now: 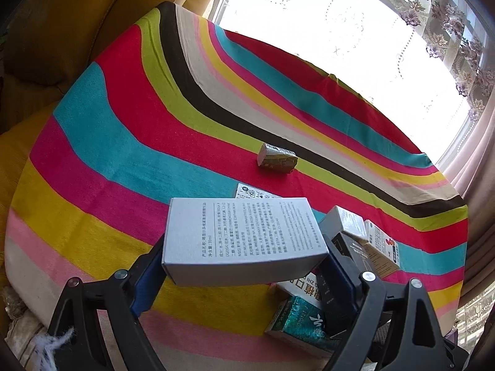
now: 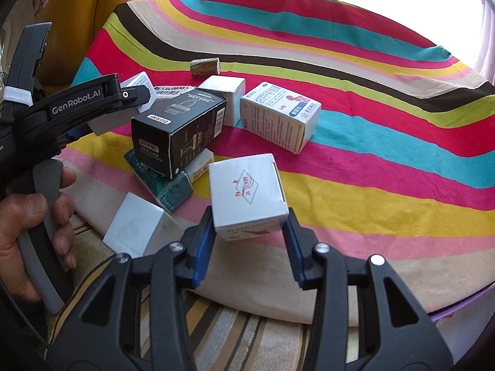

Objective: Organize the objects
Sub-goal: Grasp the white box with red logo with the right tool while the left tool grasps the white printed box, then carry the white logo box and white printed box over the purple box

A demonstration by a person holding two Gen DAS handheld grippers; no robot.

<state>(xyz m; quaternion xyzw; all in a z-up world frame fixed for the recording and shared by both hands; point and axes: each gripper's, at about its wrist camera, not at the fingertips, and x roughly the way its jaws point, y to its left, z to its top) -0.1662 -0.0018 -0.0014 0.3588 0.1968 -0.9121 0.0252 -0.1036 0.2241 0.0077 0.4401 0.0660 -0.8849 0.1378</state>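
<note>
My left gripper [image 1: 244,275] is shut on a long white box [image 1: 244,241] with small printed text, held flat above the striped cloth [image 1: 123,130]. My right gripper [image 2: 249,244] is shut on a white box with a red logo [image 2: 247,191], its blue pads [image 2: 202,247] pressing both sides. A pile of boxes lies left of it: a black box [image 2: 176,133] on a green box [image 2: 168,188], a small white cube [image 2: 225,92], and a white box with blue and pink print [image 2: 278,114]. A small crumpled packet [image 2: 205,66] lies farther back.
A hand [image 2: 27,232] grips the left tool's handle at the left of the right wrist view. Another white box [image 2: 136,225] sits at the cloth's near edge. A yellow chair [image 1: 62,31] stands behind the table, beside a bright window with a curtain [image 1: 448,31].
</note>
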